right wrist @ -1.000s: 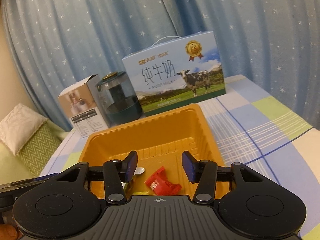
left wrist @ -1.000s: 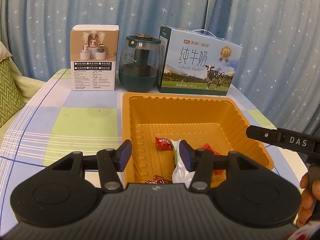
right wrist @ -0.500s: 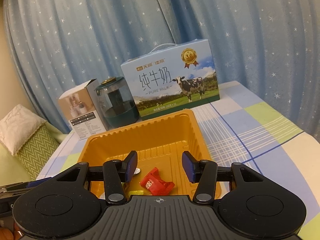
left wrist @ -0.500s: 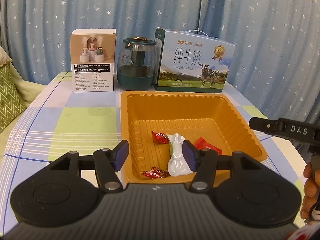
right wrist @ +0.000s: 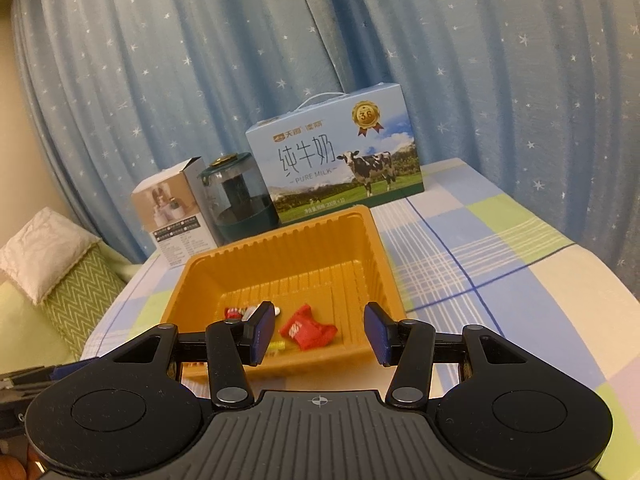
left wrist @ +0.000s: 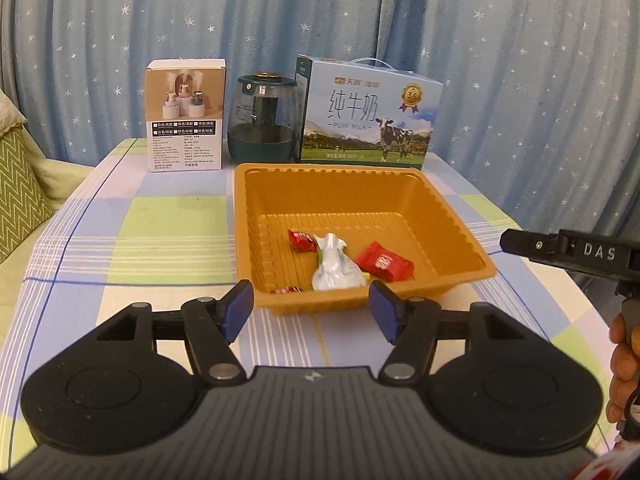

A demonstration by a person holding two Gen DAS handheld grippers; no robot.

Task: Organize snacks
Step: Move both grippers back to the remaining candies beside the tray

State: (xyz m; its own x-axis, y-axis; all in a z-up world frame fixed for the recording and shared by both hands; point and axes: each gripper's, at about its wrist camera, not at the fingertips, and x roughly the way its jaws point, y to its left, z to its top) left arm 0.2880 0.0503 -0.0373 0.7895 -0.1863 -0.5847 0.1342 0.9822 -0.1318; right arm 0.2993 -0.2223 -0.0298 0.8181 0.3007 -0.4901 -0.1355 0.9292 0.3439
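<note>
Blue star-dotted curtains [left wrist: 500, 60] hang behind the counter [left wrist: 132, 220], which wears a checked cloth; green zigzag cushion [right wrist: 80, 292] at left.

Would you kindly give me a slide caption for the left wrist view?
Open, empty left gripper before an orange tray holding red candies and a white pouch, on a checked tablecloth.

Bench [left wrist: 120, 240]: covered by a checked cloth in pale blue, green, cream and lilac, crossed by thin blue lines.
Middle: orange ribbed plastic tray [left wrist: 460, 240], resting flat on the cloth.
Far edge, left: white and tan cardboard box printed with humidifiers [left wrist: 186, 116], upright.
Far edge, centre: dark green humidifier with clear rounded tank [left wrist: 262, 118], just beside the box.
Far edge, right: blue milk carton case printed with a cow [left wrist: 368, 120], upright just behind the tray.
</note>
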